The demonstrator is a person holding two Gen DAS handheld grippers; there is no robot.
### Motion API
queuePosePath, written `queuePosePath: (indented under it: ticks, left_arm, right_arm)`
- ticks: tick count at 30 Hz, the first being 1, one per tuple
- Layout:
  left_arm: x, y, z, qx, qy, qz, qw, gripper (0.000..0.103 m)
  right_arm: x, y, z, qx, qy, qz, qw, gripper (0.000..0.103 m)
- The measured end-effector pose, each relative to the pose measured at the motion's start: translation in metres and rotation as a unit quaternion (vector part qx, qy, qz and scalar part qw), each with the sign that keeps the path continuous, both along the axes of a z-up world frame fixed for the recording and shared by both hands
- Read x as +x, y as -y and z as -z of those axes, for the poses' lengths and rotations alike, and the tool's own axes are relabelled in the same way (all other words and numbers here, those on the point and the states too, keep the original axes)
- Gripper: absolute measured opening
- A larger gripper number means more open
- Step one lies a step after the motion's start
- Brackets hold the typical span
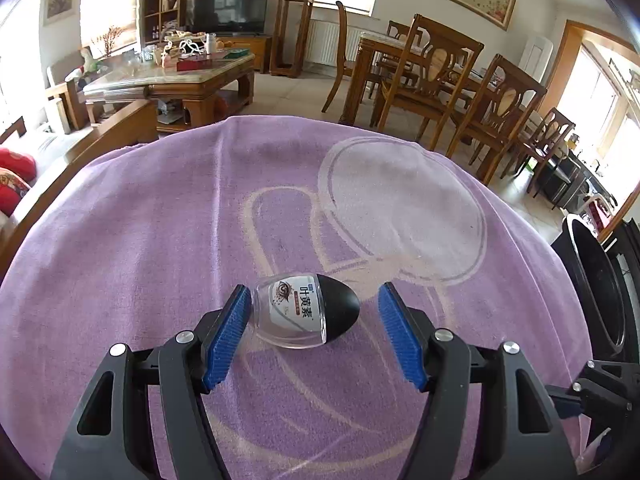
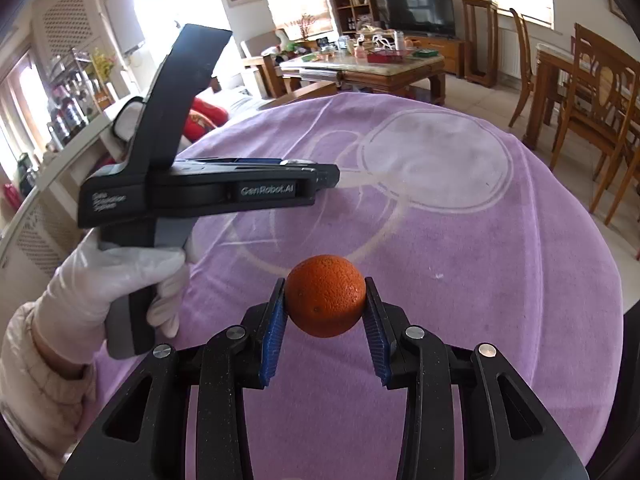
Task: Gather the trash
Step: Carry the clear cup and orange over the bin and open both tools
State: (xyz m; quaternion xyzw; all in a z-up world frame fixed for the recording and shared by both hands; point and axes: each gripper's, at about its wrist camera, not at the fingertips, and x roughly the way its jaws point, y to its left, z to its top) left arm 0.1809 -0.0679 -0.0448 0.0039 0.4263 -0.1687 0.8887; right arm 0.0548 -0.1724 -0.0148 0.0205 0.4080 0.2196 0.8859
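We see one orange (image 2: 325,295) clamped in our right gripper (image 2: 325,320), one bottle (image 1: 307,310) between our left gripper's (image 1: 314,332) parted jaws.

A white glove (image 2: 116,280) and cream quilted sleeve (image 2: 36,380) at eight o'clock; black claw (image 2: 325,322) arms carry ribbed blue pads (image 2: 274,340) and silver screws (image 2: 414,333).

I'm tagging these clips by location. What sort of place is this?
Most likely a home's living and dining room: a flat black television, brown wooden dining chairs and a marble-topped wooden coffee table beyond the purple cloth-covered table.
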Motion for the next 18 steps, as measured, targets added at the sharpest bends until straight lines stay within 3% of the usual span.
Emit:
queuePosePath:
  ticks: [4, 9, 12, 18]
  left_arm:
    - [-0.004, 0.009, 0.0, 0.057, 0.009, -0.006, 0.9983, 0.054]
    - [-0.006, -0.002, 0.0, 0.042, 0.008, -0.006, 0.9991, 0.053]
    - [-0.012, -0.007, -0.002, 0.011, 0.011, -0.005, 0.9999, 0.053]
    - [-0.047, 0.012, -0.032, -0.029, 0.062, 0.029, 0.9972, 0.053]
  right_arm:
    - [-0.014, 0.004, -0.003, 0.014, 0.004, 0.0, 1.0, 0.037]
    - [-0.03, 0.013, -0.01, 0.026, 0.018, 0.003, 1.0, 0.037]
    - [-0.037, 0.021, -0.016, 0.034, 0.028, 0.008, 0.999, 0.037]
    - [-0.051, 0.054, -0.029, 0.052, 0.056, 0.034, 0.996, 0.037]
